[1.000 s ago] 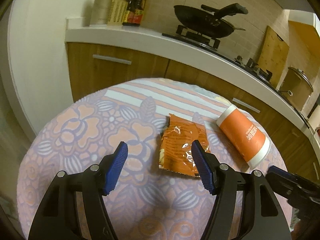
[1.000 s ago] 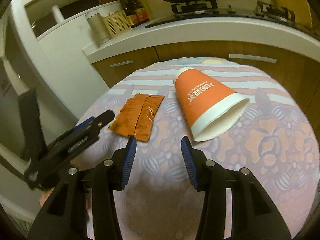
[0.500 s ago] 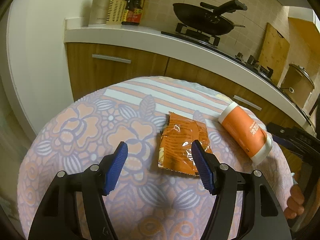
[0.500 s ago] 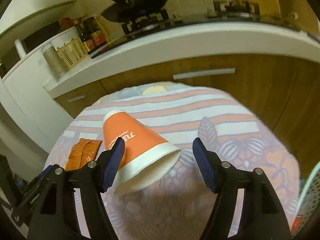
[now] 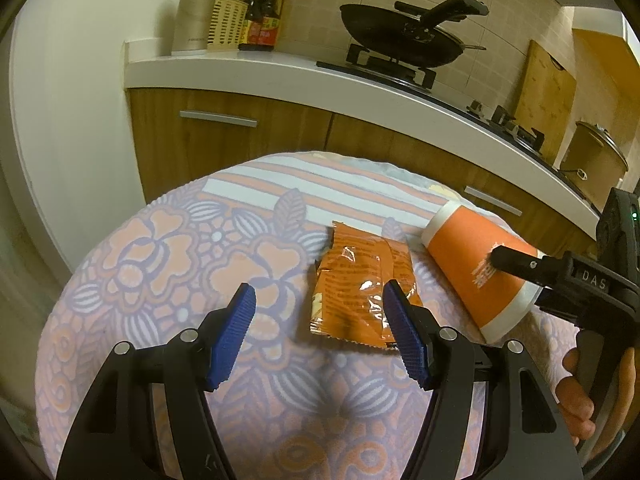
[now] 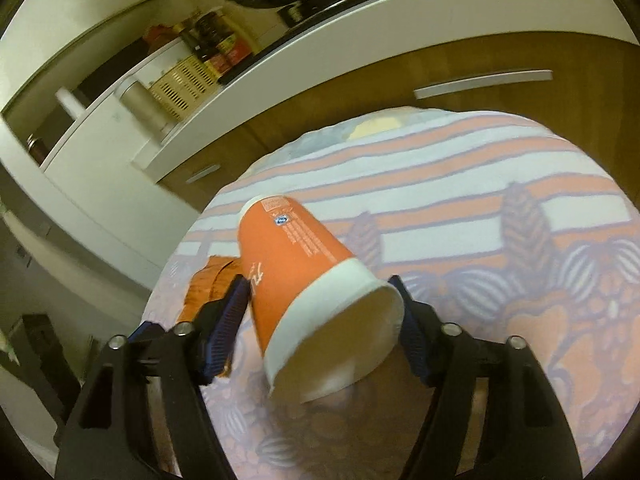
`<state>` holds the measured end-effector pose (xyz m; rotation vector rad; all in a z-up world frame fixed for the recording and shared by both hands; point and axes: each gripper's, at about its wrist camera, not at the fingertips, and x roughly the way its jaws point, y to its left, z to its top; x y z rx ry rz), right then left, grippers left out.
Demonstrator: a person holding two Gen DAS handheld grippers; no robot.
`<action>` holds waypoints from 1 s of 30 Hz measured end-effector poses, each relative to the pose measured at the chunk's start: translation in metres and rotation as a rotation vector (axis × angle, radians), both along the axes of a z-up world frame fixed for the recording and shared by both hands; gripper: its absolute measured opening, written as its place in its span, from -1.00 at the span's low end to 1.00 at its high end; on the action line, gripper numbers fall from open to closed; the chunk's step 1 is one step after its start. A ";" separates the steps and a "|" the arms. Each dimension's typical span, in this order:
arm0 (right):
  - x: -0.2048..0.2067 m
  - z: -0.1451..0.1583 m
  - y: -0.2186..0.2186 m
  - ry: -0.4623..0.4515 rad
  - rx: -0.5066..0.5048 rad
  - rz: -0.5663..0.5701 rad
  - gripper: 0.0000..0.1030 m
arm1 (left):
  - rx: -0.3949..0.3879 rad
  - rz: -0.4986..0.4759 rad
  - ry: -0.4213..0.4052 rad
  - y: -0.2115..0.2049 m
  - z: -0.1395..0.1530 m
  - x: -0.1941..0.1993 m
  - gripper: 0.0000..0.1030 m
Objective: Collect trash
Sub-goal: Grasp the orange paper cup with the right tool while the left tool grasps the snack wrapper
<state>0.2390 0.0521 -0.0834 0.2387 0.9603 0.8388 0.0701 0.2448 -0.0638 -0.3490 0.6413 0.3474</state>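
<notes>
While closing, jaws straddle cup (image 6: 304,264).

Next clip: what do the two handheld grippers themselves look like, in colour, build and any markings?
The left gripper and the right gripper look alike: black plastic frames with silver screws and two fingers faced with ribbed blue pads. From the left view, the right one bears white letters "DAS" and a small green light.

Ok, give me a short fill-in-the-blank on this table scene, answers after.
1. The orange paper cup lies on its ____ on the tablecloth.
2. The cup sits between the fingers of the ____ gripper.
3. The flat orange packets lie in front of the ____ gripper.
4. On the stove stands a black ____.

Answers: side; right; left; pan
</notes>
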 end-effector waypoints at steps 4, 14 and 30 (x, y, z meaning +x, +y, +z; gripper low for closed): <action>-0.012 0.008 -0.004 -0.033 0.014 -0.007 -0.23 | 0.003 -0.001 0.003 0.001 0.000 0.001 0.26; -0.058 0.040 -0.047 -0.240 -0.119 -0.246 -0.33 | 0.043 -0.069 0.029 -0.014 0.001 0.009 0.40; -0.073 0.032 -0.060 -0.296 -0.176 -0.276 -0.32 | 0.097 -0.140 0.234 -0.036 -0.021 0.045 0.52</action>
